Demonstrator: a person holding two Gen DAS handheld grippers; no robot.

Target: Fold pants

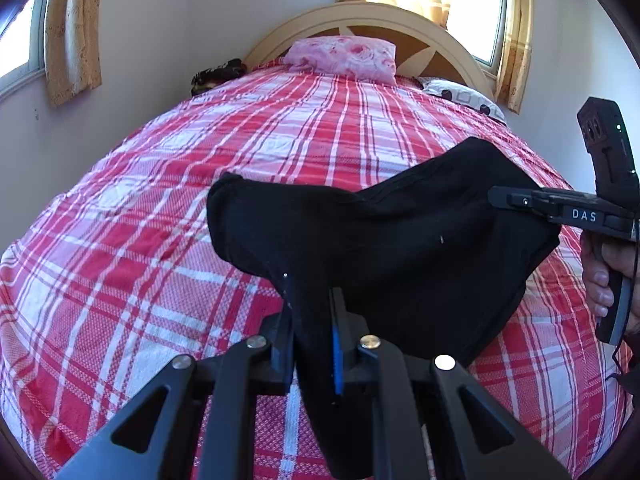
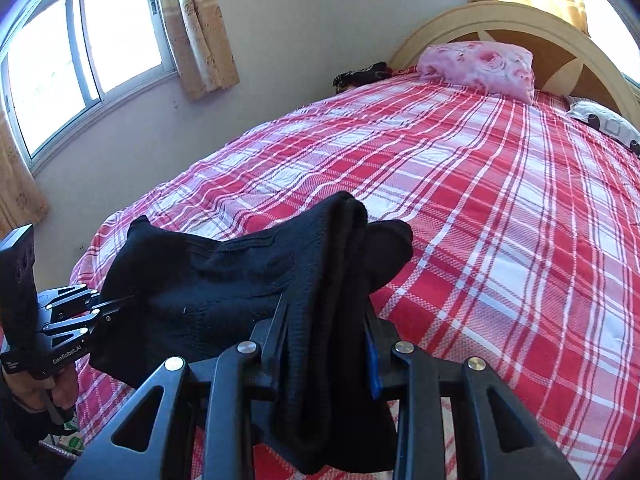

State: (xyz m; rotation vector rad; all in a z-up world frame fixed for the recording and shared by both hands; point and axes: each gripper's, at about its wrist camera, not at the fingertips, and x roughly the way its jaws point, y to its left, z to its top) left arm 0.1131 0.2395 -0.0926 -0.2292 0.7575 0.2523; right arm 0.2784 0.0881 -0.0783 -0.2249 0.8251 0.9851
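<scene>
The black pants [image 1: 400, 248] hang in the air over the bed [image 1: 160, 240], held up by two grippers. The left gripper [image 1: 312, 320] is closed tight on a thin bit of the cloth, and some of the cloth hangs down between its black arms. The right gripper [image 2: 326, 320] is clamped on a thick bunch of the pants, so its jaws stand a little apart with the fat fold squeezed between them. In the left camera view the right gripper [image 1: 496, 196] comes in from the right side and bites the far edge of the pants, and a hand [image 1: 604, 276] holds its handle. In the right camera view the left gripper [image 2: 120, 304] comes in from the left side, pinching the other end, with a hand [image 2: 44, 392] under it. The pants sag in the middle between the two grippers. The bed has a red and white checked cover. A pink pillow [image 1: 344, 58] leans on the headboard [image 1: 368, 16] at the far end. Windows with yellow curtains [image 1: 72, 28] let in bright light.
</scene>
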